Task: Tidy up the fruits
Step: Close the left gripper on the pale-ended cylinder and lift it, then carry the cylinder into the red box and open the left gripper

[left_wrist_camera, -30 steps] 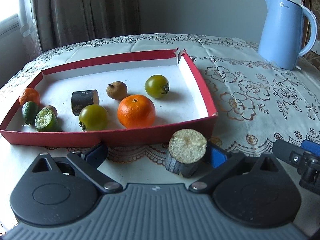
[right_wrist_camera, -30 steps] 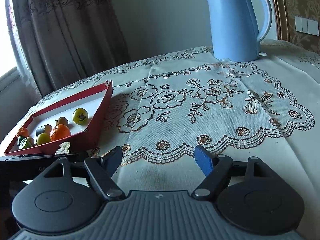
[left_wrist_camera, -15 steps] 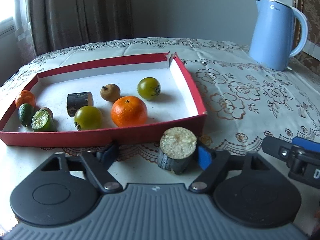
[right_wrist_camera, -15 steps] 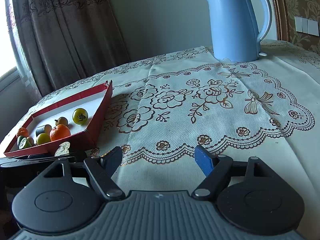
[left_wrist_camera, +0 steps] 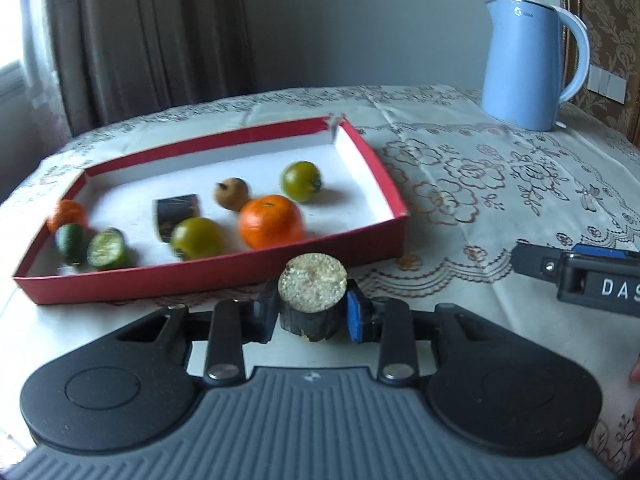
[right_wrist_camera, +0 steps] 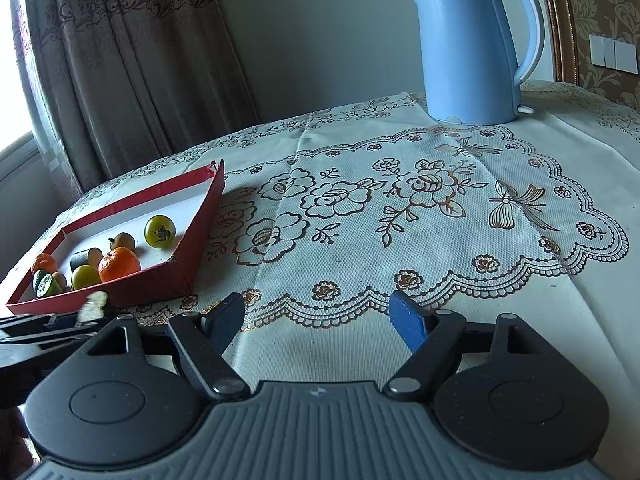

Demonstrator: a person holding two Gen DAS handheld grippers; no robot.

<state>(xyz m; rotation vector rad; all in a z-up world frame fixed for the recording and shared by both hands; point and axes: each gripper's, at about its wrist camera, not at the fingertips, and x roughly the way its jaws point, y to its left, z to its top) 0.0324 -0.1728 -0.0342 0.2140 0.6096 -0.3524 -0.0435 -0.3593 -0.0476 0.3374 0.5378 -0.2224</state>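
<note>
In the left wrist view, the left gripper (left_wrist_camera: 313, 315) is closed on a dark stub (left_wrist_camera: 313, 303) with a pale cut top. The stub is held just in front of the red tray (left_wrist_camera: 224, 276), outside it. In the tray lie a big orange (left_wrist_camera: 271, 221), two green tomatoes (left_wrist_camera: 196, 238), a brown fruit (left_wrist_camera: 232, 193), a dark piece (left_wrist_camera: 176, 212), limes (left_wrist_camera: 108, 249) and a small orange (left_wrist_camera: 67, 214). A blue kettle (left_wrist_camera: 528, 60) stands far right.

In the right wrist view, the right gripper (right_wrist_camera: 318, 322) is wide apart with nothing between its fingers, above the tablecloth (right_wrist_camera: 400, 216). The tray is at the left, and the stub appears blurred before its near wall.
</note>
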